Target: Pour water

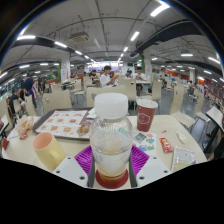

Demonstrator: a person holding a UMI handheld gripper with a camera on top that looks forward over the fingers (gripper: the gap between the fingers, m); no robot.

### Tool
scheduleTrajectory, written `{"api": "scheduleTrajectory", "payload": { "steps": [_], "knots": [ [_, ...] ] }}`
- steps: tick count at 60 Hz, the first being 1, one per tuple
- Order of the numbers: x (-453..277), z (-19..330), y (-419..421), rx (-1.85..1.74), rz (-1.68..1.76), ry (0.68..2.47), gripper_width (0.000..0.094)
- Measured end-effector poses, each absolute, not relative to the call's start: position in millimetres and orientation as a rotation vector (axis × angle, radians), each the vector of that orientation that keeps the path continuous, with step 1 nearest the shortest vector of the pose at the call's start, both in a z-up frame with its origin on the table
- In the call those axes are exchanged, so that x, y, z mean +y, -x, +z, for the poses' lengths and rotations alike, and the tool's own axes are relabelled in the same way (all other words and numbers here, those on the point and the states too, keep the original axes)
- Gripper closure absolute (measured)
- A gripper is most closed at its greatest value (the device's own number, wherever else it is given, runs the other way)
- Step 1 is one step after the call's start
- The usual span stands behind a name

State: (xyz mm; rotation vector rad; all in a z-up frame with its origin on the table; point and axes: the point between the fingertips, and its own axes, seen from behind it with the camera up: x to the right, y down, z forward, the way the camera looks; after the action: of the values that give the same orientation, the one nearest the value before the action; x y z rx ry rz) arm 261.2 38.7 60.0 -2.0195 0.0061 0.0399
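Gripper (111,165) fingers clamp the clear bottle (111,140); bottle upright, long axis vertical, white cap (110,105) uppermost, above table (190,140).

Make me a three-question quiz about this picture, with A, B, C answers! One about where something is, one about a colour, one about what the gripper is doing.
1. Where is the red cup?
A. beyond the bottle, on the table
B. between the fingers
C. on the tray

2. What colour is the bottle's cap?
A. green
B. white
C. black

3. What is the gripper doing?
A. hanging empty
B. holding a spoon
C. gripping the clear bottle

Answers:
1 A, the cup stands on the table past the bottle.
2 B, the wide cap is white.
3 C, both purple pads press on the bottle's sides.
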Motion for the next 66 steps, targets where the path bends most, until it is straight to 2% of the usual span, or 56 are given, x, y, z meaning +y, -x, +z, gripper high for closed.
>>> {"api": "scheduleTrajectory", "payload": {
  "steps": [8, 13, 16, 29, 48, 57, 66],
  "knots": [
    [37.3, 57.0, -262.6, 0.000, 0.019, 2.069, 0.0346],
    [26.1, 53.2, -261.2, 0.007, 0.007, 2.121, 0.0150],
    [18.5, 57.8, -259.1, 0.008, 0.006, 2.132, 0.0076],
    [-42.9, 89.1, -246.6, -0.004, -0.092, 2.183, 0.0089],
    [-162.9, 143.0, -164.4, -0.087, -0.148, 2.230, 0.0090],
    [-192.5, 166.3, -126.8, -0.090, -0.120, 2.207, 0.0091],
    [-209.0, 172.2, -112.3, -0.063, -0.093, 2.219, 0.0090]
  ]
}}
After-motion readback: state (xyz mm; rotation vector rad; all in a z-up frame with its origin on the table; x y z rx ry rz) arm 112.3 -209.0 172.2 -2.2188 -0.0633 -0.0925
